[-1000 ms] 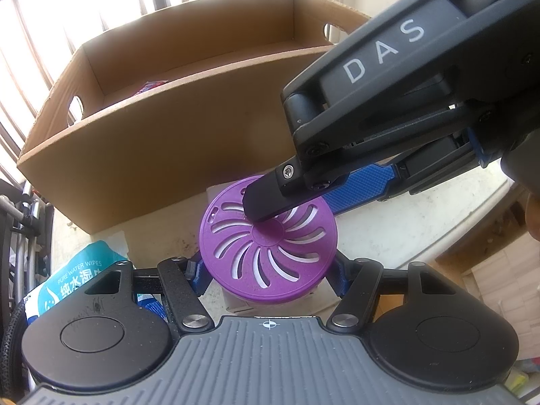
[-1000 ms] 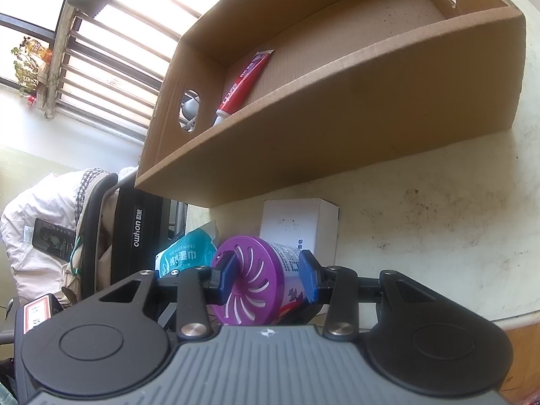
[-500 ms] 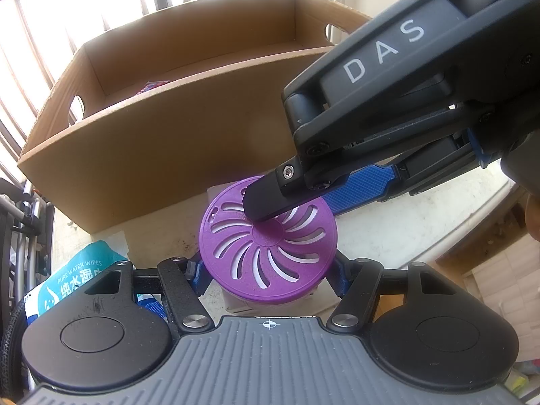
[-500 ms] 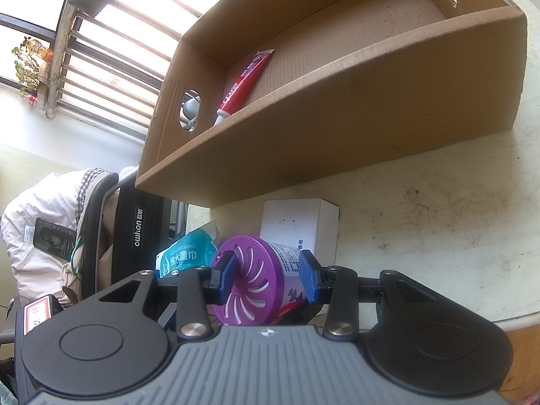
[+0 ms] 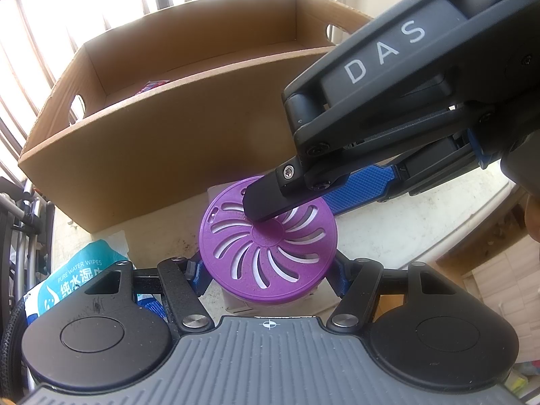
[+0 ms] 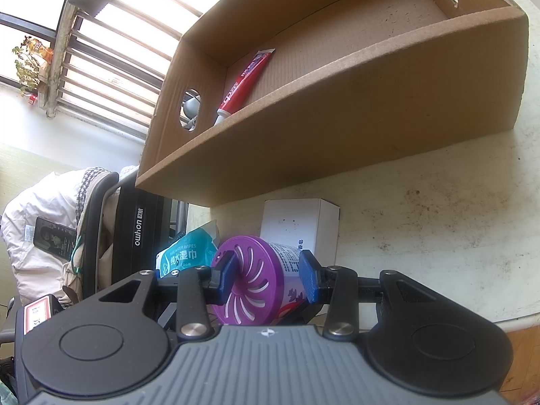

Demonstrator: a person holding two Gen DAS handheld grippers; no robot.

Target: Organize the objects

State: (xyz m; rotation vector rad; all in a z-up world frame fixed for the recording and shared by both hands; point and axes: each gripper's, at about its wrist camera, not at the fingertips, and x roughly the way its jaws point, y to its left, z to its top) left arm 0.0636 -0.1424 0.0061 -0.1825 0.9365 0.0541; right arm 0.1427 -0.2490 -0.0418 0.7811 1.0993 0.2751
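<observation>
An air-freshener canister with a purple slotted lid [image 5: 266, 253] is held by both grippers just above the table. In the left wrist view the lid faces the camera, and my left gripper [image 5: 270, 275] is shut on it, one blue pad against each side of the rim. My right gripper [image 5: 293, 202] reaches in from the upper right with a black finger [image 5: 266, 202] lying across the lid. In the right wrist view the canister [image 6: 260, 280] lies sideways with my right gripper [image 6: 266, 276] shut on it, one finger on the lid face and the other on the base.
An open cardboard box [image 6: 337, 128] with hand holes stands behind on the stained white table [image 6: 438, 219]; a red toothpaste tube [image 6: 246, 81] lies inside. A small white carton [image 6: 300, 222] and a teal wet-wipes pack [image 6: 189, 253] lie close by. A black chair [image 6: 135, 229] is past the table's left edge.
</observation>
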